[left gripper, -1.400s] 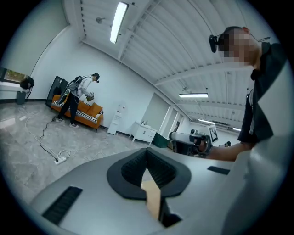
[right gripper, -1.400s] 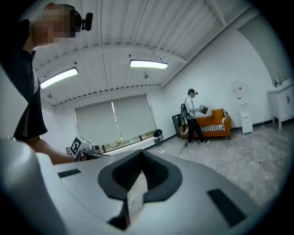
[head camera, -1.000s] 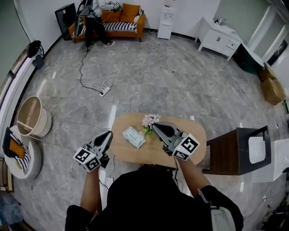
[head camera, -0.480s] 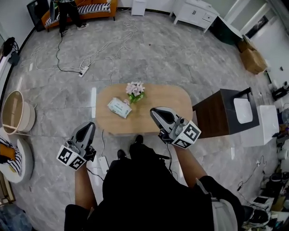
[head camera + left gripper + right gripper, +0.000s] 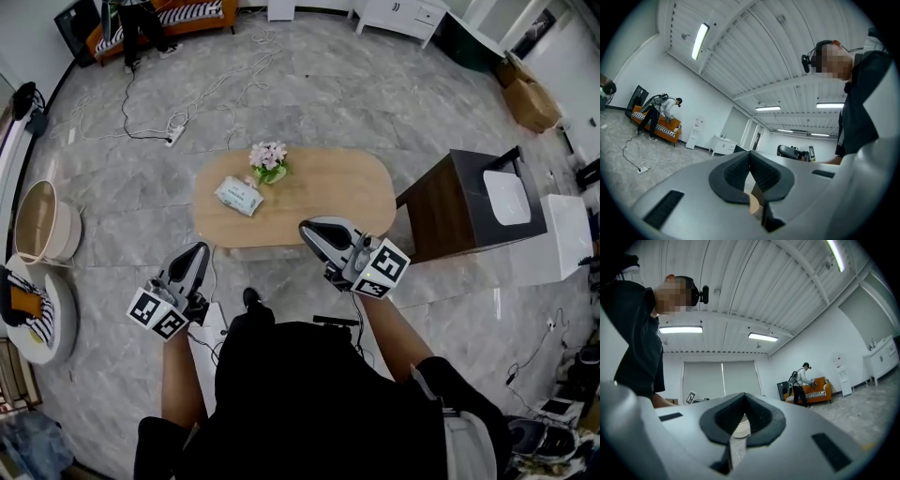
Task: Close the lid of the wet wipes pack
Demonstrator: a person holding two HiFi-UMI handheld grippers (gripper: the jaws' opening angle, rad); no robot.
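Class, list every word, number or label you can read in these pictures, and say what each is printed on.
No text is legible in any view.
wet wipes pack: printed top, too small to read.
left gripper and right gripper: square marker patterns only, no letters or numbers.

Nothing in these views is legible; the printing on the wet wipes pack (image 5: 238,196) is too small to make out.
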